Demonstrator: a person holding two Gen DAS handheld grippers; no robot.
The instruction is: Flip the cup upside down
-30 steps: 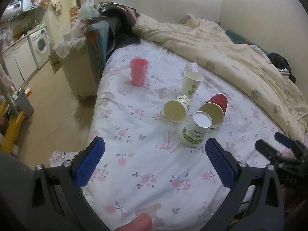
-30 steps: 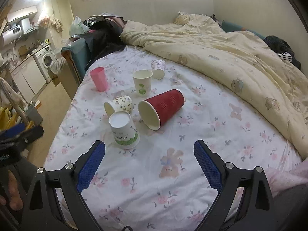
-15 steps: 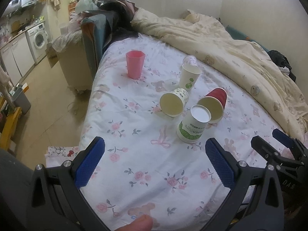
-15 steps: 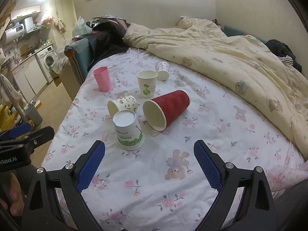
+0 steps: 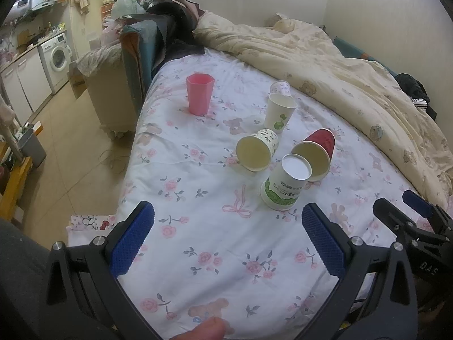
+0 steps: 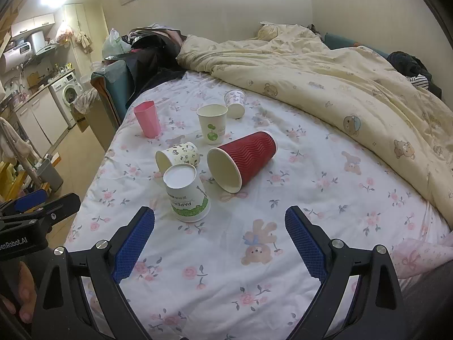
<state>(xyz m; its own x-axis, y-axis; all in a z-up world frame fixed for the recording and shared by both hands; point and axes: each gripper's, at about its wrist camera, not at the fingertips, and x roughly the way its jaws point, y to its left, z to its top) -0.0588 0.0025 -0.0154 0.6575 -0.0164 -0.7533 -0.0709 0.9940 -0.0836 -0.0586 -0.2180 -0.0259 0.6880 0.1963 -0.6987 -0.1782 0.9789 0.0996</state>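
Several cups sit on a floral bed sheet (image 5: pixel 198 226). A white-and-green paper cup (image 5: pixel 284 187) (image 6: pixel 185 194) stands upside down. A red ribbed cup (image 5: pixel 317 153) (image 6: pixel 243 160) lies on its side. A panda-print cup (image 5: pixel 257 148) (image 6: pixel 178 155) also lies on its side. A white cup with a green sprout (image 5: pixel 279 114) (image 6: pixel 213 124), a pink cup (image 5: pixel 198 93) (image 6: pixel 147 119) and a small patterned cup (image 6: pixel 235 102) stand upright. My left gripper (image 5: pixel 226 243) and right gripper (image 6: pixel 219 243) are both open and empty, above the sheet short of the cups.
A cream quilt (image 6: pixel 339 85) is piled along the right and far side of the bed. The bed's left edge drops to the floor (image 5: pixel 70 141). A teal chair with dark clothes (image 5: pixel 147 45) stands at the far left corner. A grey bin (image 5: pixel 32 146) stands on the floor.
Both grippers have drawn a little closer to the cups, and the views have shifted slightly. The cups have not moved. Both grippers stay open.
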